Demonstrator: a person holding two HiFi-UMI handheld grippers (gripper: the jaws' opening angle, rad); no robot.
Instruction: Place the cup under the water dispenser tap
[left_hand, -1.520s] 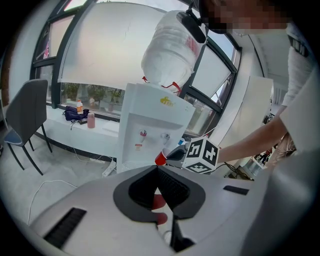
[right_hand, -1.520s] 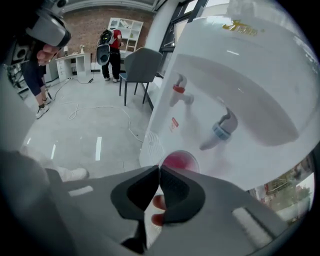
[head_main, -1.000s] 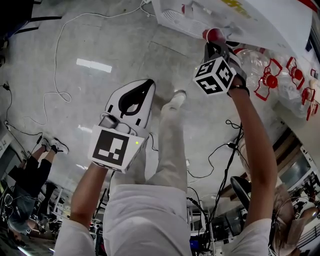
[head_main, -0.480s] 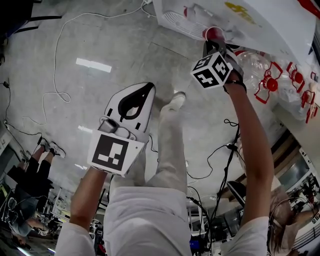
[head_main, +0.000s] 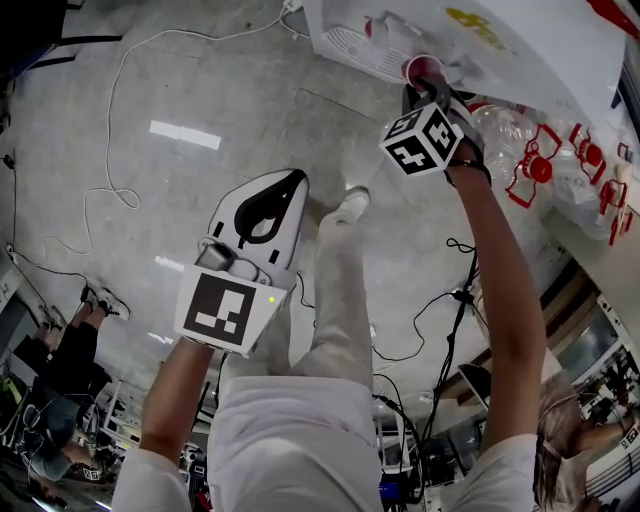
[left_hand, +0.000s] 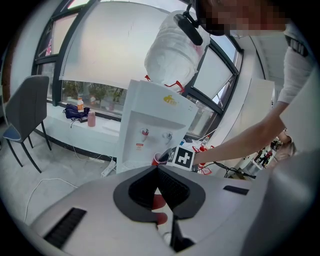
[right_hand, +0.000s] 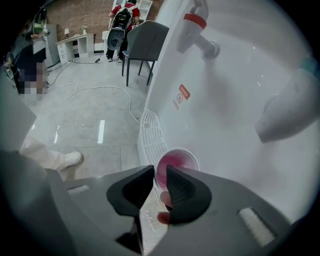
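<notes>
The red cup stands upright on the white drip tray of the water dispenser, below the red-handled tap. My right gripper points down at it. Its jaws are opening, with the cup's near rim in the gap and the pads off it. In the head view the cup shows just beyond the right gripper at the dispenser. My left gripper hangs over the floor, fingertips together, holding nothing. The left gripper view shows the dispenser and the cup from afar.
Spare water bottles with red handles lie to the right of the dispenser. A white cable runs over the grey floor. The person's leg and white shoe are between the grippers. A grey chair stands to the dispenser's left.
The right gripper has edged slightly toward the dispenser, with the cup still at its tip. The left gripper has stayed in place.
</notes>
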